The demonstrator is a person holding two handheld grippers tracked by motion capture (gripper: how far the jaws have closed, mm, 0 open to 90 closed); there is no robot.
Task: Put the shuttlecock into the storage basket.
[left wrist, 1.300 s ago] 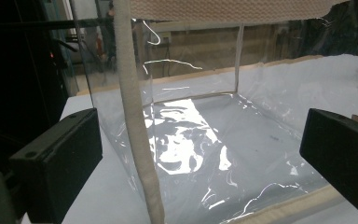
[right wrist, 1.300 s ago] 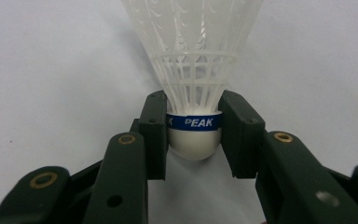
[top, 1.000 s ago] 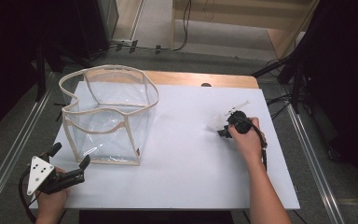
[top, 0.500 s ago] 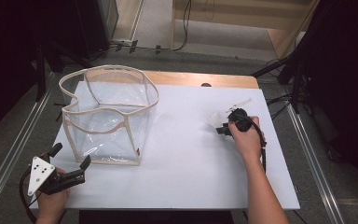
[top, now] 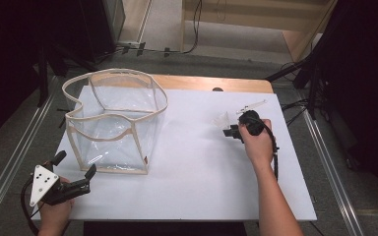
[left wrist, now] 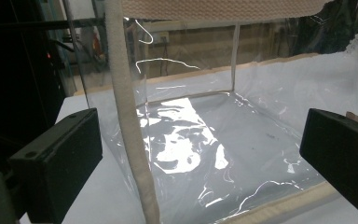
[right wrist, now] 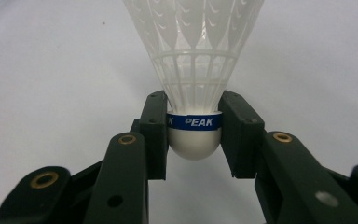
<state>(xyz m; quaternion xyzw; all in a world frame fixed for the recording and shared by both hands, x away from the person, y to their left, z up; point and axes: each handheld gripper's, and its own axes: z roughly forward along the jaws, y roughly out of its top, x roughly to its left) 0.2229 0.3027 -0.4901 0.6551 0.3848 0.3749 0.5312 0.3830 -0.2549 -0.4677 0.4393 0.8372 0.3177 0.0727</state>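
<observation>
A white shuttlecock (right wrist: 193,60) with a blue band marked PEAK sits between the pads of my right gripper (right wrist: 194,135), which is shut on its rounded cork base. From above, the shuttlecock (top: 222,119) lies at the right-middle of the white table, with the right gripper (top: 232,132) just behind it. A clear plastic bag (top: 114,120) with beige trim stands open at the back left. My left gripper (top: 75,164) is open near the table's front left corner, jaws aimed at the bag (left wrist: 205,140), nothing between them.
The white table top (top: 197,182) sits on a wooden board. Metal rails run along both sides of the table. A thin clear stick (top: 251,105) lies just behind the right hand. Dark stands and cables are on the floor beyond.
</observation>
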